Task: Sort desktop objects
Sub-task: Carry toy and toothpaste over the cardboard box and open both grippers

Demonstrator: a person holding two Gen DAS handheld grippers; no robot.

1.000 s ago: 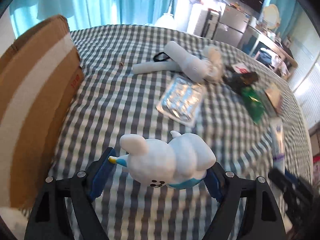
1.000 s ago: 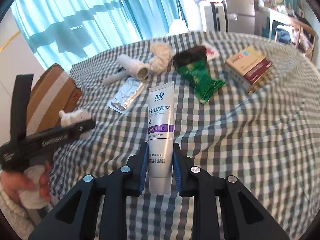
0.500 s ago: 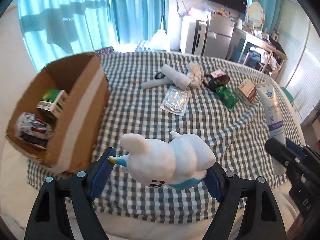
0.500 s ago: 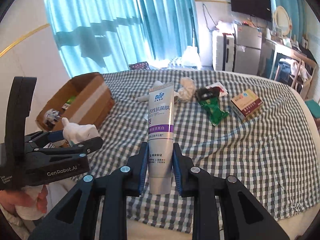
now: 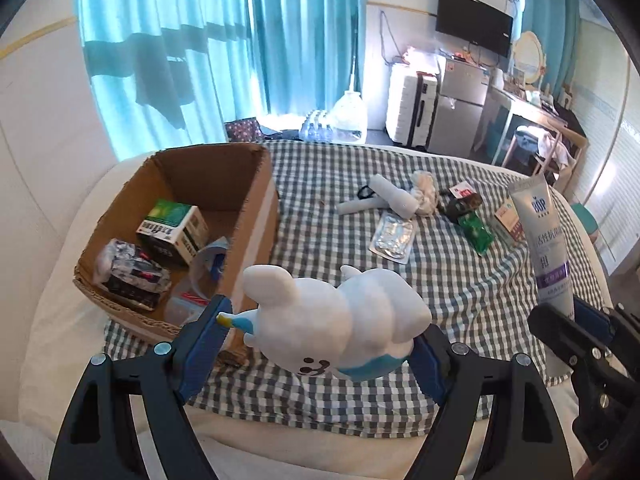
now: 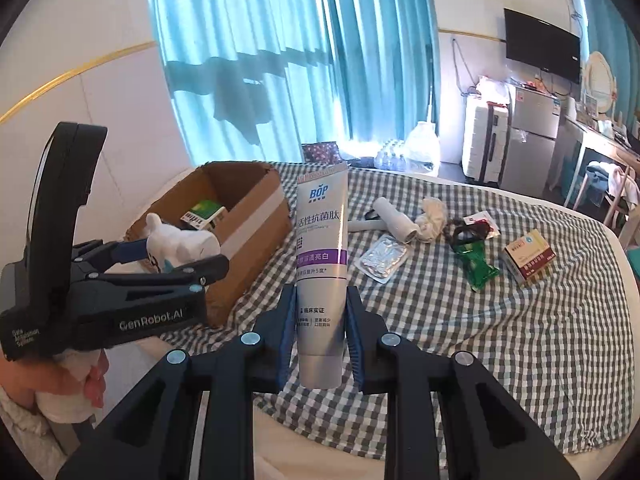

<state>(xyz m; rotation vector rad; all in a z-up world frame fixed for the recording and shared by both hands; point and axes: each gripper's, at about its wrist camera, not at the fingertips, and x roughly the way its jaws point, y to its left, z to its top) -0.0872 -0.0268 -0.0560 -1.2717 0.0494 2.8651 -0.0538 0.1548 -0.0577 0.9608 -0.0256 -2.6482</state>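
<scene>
1. Left gripper (image 5: 320, 340), bottom centre of its view, jaws wide, clamped on the toy (image 5: 336, 320): soft, light, squashy, so a grip across its body suits.
2. Right gripper (image 6: 320, 332), jaws narrow, pinches the tube (image 6: 322, 264) near its cap end; slick and bendy, probably floppy higher up.
3. Box (image 5: 248, 216), mid-left, is open and part-filled.
4. Beyond, blister pack (image 5: 394, 236), roller (image 5: 390, 200) and carton (image 6: 528, 256) lie on the checked cloth (image 5: 320, 216); nothing blocks the box.

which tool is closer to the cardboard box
Left. The left tool, gripping the plush toy, hangs right beside the cardboard box; the right tool, gripping the tube, is farther off.
</scene>
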